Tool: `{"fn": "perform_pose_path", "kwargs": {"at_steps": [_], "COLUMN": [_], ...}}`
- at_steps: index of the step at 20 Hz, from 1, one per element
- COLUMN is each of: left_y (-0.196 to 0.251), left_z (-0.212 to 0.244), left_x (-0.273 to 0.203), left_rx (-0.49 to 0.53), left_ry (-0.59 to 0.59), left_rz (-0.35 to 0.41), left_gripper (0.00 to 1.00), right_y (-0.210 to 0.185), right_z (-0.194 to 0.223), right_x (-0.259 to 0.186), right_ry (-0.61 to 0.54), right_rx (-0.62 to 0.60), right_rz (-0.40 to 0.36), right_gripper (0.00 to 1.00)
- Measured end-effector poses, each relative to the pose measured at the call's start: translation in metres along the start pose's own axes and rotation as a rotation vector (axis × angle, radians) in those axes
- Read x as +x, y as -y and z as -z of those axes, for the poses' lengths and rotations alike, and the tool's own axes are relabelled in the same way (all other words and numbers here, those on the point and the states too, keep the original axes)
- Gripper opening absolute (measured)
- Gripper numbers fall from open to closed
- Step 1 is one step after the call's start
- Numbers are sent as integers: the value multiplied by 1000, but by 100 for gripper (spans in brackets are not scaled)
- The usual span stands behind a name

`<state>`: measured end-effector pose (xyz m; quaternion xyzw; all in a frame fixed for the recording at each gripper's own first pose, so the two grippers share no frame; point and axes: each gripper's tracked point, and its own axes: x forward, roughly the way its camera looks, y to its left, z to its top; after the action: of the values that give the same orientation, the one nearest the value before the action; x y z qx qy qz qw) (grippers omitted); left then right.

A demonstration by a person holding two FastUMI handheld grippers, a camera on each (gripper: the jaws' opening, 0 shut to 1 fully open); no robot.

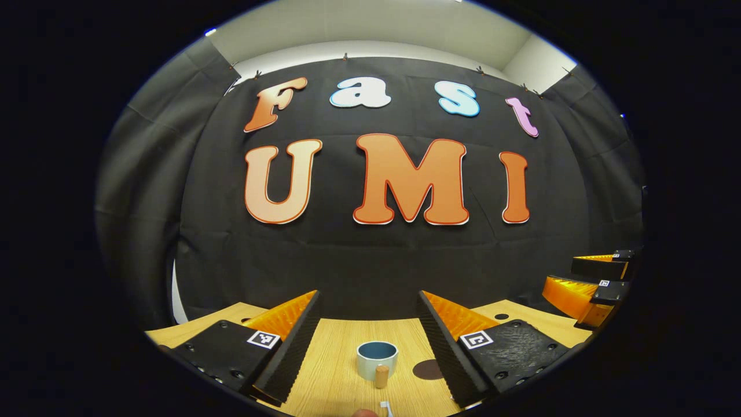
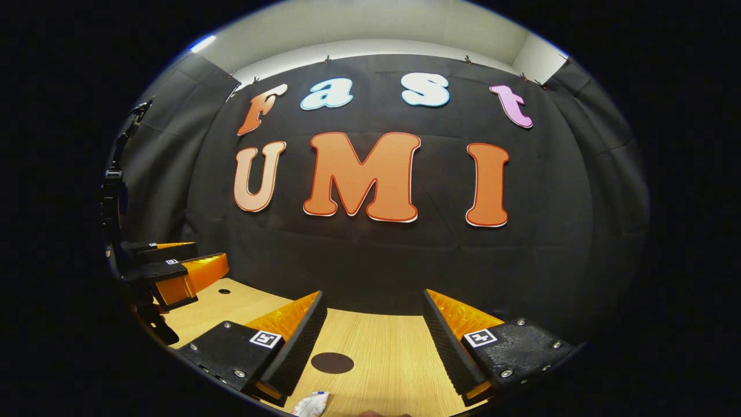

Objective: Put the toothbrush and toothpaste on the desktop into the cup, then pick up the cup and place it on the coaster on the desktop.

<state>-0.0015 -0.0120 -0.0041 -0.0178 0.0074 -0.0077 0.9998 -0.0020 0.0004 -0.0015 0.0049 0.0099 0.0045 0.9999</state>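
A pale cup (image 1: 377, 359) with a blue inside and a wooden handle stands upright on the wooden desktop (image 1: 336, 370), between and beyond the fingers of my left gripper (image 1: 369, 295), which is open and holds nothing. The dark round coaster (image 1: 428, 369) lies just right of the cup. A white tip of the toothbrush (image 1: 385, 408) peeks in at the bottom edge. In the right gripper view, my right gripper (image 2: 373, 295) is open over the desktop, with the coaster (image 2: 332, 362) by its left finger and the white toothpaste tube end (image 2: 311, 403) at the bottom edge.
The right gripper (image 1: 584, 278) hovers at the far right of the left gripper view. The left gripper (image 2: 185, 263) hangs at the left of the right gripper view. The black cloth wall closes off the desktop's far edge. A small hole (image 2: 224, 291) marks the desktop.
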Motion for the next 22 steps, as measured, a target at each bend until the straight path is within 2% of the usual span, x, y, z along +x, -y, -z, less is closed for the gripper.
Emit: {"fn": "perform_pose_path", "kwargs": {"at_steps": [6, 14, 22], "left_y": [-5, -3, 10], "left_z": [23, 64, 136], "left_x": [0, -9, -21], "left_rx": [-20, -26, -12], "left_ry": [-70, -207, -443], "left_rz": [-13, 8, 72], "left_gripper": [97, 97, 98], "right_y": [-10, -28, -55], "right_z": [35, 87, 151], "right_x": [-6, -16, -27], "right_ry": [-95, -258, -479], "right_rx": [-20, 32, 54], "right_rz": [-27, -76, -145], "right_gripper": [99, 99, 98]}}
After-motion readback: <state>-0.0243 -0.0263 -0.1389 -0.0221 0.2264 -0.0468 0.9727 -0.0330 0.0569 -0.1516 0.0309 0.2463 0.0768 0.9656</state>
